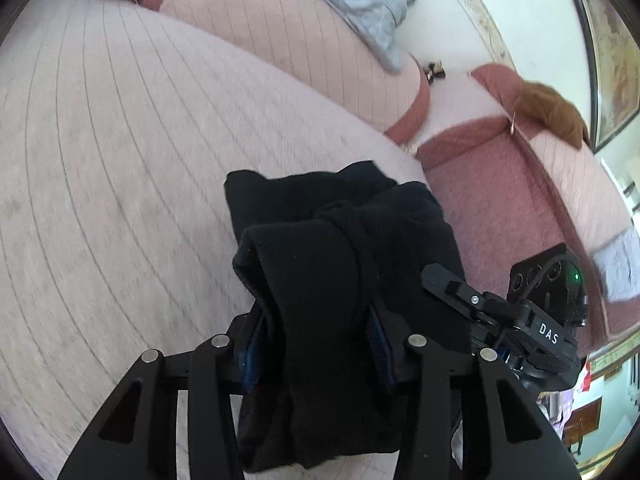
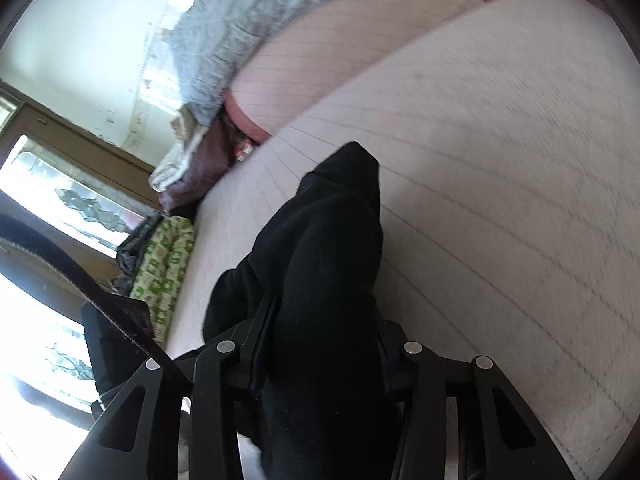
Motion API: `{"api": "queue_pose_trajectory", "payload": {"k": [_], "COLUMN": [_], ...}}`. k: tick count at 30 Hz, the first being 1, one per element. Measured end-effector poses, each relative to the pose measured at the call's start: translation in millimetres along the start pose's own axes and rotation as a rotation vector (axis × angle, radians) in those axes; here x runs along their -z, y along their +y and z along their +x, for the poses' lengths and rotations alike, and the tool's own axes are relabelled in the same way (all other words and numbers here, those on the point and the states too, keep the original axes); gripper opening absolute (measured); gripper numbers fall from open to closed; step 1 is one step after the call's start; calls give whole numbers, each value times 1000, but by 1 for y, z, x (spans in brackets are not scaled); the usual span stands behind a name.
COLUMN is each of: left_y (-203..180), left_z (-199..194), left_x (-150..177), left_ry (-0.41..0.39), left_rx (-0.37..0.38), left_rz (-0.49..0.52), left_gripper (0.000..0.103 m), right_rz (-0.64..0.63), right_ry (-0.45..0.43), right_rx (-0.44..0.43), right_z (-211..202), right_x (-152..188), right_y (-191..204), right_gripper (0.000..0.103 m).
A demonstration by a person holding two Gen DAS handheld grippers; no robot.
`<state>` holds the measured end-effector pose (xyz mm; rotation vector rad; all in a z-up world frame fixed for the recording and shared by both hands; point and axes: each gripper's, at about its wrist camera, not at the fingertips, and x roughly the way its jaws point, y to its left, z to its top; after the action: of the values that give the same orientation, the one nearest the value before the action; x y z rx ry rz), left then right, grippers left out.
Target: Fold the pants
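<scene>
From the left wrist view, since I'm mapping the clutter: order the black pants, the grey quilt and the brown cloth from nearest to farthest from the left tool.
1. black pants, clamped in the left tool.
2. brown cloth, to the right on the sofa's arm.
3. grey quilt, at the top, draped over the back cushion.
The last two are close; the order is tentative.

Only one piece of text is showing legibly: the white capital letters "DAS", printed on a black plastic bar of the other handheld gripper, which is appearing at the right of the left wrist view, just below a black camera housing with a small green light glowing. Nothing readable is showing in the right wrist view.
</scene>
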<state>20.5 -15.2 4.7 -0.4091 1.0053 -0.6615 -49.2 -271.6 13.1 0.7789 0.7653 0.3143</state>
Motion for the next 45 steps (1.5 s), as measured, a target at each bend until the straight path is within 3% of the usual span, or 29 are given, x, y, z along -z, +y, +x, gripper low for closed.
{"api": "queue_pose_trajectory", "payload": {"k": [5, 8, 9, 11, 16, 21, 24, 28, 30, 31, 34, 39, 43, 44, 45], "left_y": [12, 31, 37, 50, 35, 19, 5, 19, 38, 49, 53, 21, -23, -34, -44], "left_z": [14, 31, 36, 38, 3, -20, 0, 47, 63, 62, 48, -13, -67, -79, -88], "left_x": [-39, -54, -57, -60, -59, -65, -65, -63, -62, -61, -59, -37, 1, 13, 22], "left_ry": [-18, -4, 13, 54, -11, -80, -60, 11, 66, 67, 55, -89, -308, -374, -430], "left_rx": [-60, -179, -194, -162, -184, -112, -142, -272, -261, -218, -183, -292, -441, -482, -518], "left_rz": [-27, -31, -41, -81, -18, -25, 8, -12, -85, -140, -158, 5, 151, 183, 206], "left_gripper": [44, 47, 51, 54, 54, 55, 57, 63, 71, 71, 71, 70, 71, 74, 85], "right_rz": [-18, -46, -57, -76, -139, -245, -275, -278, -282, -279, -266, -211, -233, -240, -259], "right_ry": [-30, -38, -47, -49, -86, -109, -106, -59, -27, -18, -27, -118, -187, -200, -225], "right_rx": [27, 147, 243, 343, 342, 309, 282, 281, 306, 302, 267, 216, 251, 262, 288], "right_z": [23, 45, 51, 57, 26, -4, -9, 7, 15, 16, 10, -24, -48, -52, -58], "right_x": [-30, -44, -47, -50, -41, -9, 18, 37, 38, 37, 30, 29, 47, 50, 60], "right_y": [9, 5, 1, -5, 3, 29, 37, 26, 16, 12, 8, 10, 22, 27, 33], "right_gripper": [45, 48, 48, 54, 58, 58, 60, 69, 72, 72, 72, 72, 72, 72, 72]}}
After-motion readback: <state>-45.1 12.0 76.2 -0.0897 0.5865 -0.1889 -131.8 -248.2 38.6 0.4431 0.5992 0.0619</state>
